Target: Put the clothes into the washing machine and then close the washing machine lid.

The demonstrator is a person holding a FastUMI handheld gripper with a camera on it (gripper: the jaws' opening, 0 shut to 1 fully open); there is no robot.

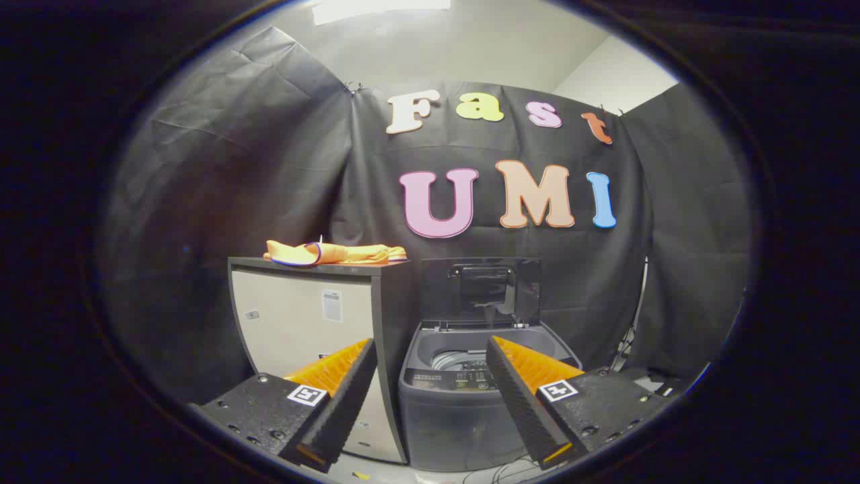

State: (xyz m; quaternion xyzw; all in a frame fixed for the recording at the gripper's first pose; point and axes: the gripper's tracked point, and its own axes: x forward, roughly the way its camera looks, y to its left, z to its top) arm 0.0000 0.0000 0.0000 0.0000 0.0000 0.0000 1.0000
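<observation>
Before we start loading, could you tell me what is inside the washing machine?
The washing machine stands lid-up beyond the open gripper. Its drum rim looks bare; a finger covers part, and the bottom is hidden.

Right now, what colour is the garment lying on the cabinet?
Orange with purple trim, clearest in the gripper view: the garment lies beyond the open, empty tool.

A tall cabinet [316,323] stands just left of the washing machine [463,396]. Folded orange clothes [336,253] lie on its dark top, at about eleven o'clock from the spread gripper [430,356].
</observation>
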